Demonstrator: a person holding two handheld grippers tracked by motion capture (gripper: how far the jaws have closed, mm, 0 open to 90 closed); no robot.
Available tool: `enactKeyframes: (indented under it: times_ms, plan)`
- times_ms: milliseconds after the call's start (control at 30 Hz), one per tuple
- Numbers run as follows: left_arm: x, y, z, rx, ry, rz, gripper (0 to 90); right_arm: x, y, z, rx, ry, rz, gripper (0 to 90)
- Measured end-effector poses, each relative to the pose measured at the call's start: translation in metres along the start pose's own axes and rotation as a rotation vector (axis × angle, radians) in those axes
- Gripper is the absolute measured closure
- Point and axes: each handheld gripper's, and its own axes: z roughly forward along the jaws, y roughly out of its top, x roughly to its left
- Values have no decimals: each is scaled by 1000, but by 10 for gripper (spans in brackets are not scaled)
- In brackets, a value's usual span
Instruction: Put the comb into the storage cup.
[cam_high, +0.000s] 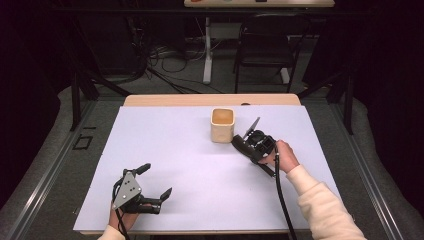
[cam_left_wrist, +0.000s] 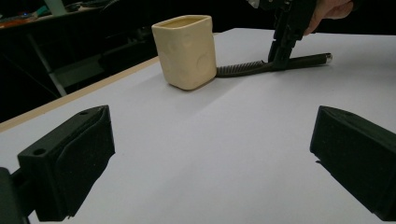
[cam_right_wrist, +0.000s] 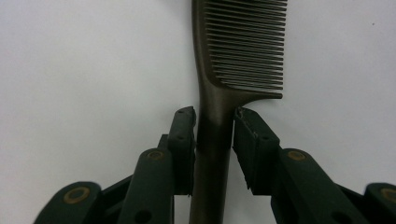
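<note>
The right tongs (cam_right_wrist: 214, 133) stand over the handle of a dark comb (cam_right_wrist: 219, 93) that lies flat on the white tabletop (cam_high: 175, 150), right of centre in the high view. In the right gripper view the two pads sit one on each side of the handle, just below the toothed section. The left pad touches the handle; the right pad appears to touch it too, though a thin gap cannot be ruled out. The tongs count as clamped on the comb, but probably only lightly.

The comb's teeth point toward a cream cup (cam_high: 222, 125), which stands upright near the centre of the high view. In the left gripper view the toothed end (cam_left_wrist: 240, 69) lies touching, or just beside, the base of the cup (cam_left_wrist: 186, 50).

The left tongs (cam_high: 152, 180) rest at the lower left of the high view, jaws wide apart, holding nothing, well apart from comb and cup.

Risks from this state:

- Slip. The handle is narrow and smooth. A light clamp may let the comb pivot between the pads or drop on lifting.
- Tilt. The grip sits away from the comb's middle, so the toothed end may sag.
- Cup contact. A sideways pull may drag the teeth along the cup and shift or tip it.
- Scrape. Pads pressed onto the tabletop may skid.
</note>
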Motion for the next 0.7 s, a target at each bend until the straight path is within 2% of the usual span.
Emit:
enactKeyframes:
  times_ms: [133,267,300,400,600,633,667,700]
  plan:
    - [0,0,1,2,0,-2,0,-4,-3,3,-13,17,34,686]
    - [0,0,0,1,1,0,0,-4,-4,7,0,34,43,694]
    - [0,0,0,0,2,-4,0,-3,-5,7,6,35,63,696]
    - [1,0,1,3,0,-3,0,-6,-8,7,-29,44,56,709]
    - [1,-1,1,4,1,-5,0,-10,-10,7,-43,56,74,720]
    - [0,-1,1,5,1,-4,0,-9,-12,5,-50,63,94,721]
    - [0,-1,1,4,1,-5,0,-12,-12,5,-70,61,45,722]
    - [0,-1,1,4,3,-6,0,-10,-13,3,-45,64,80,722]
